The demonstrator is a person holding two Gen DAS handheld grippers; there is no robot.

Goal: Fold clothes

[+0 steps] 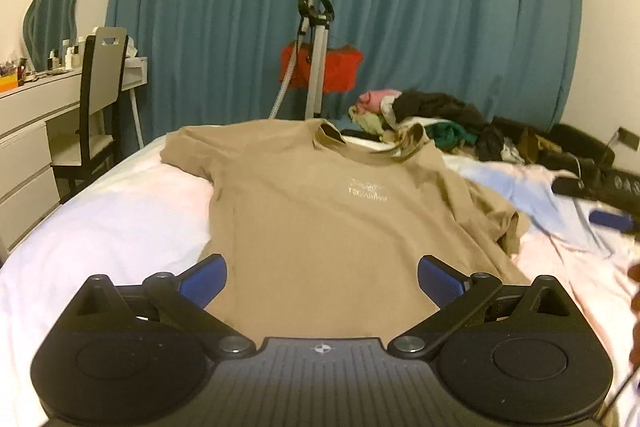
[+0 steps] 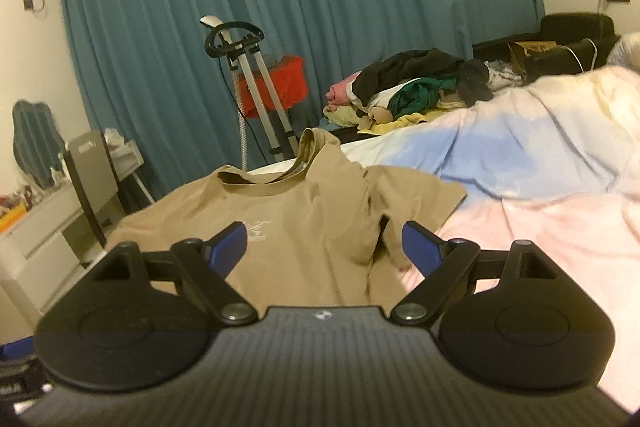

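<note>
Just ahead of hand-held gripper (image 1: 322,281) — T-shirt (image 1: 320,219).

A home bedroom: a bed under a pastel pink-and-blue duvet (image 1: 120,211), long teal curtains (image 1: 240,7), a white dressing bench with bottles (image 1: 40,95) and a wavy-framed mirror (image 1: 50,15).

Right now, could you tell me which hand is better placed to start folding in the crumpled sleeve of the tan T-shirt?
Probably the right. The right tongs stand open just short of the crumpled sleeve of the tan T-shirt, while the left tongs, also open, face the shirt's hem.
</note>
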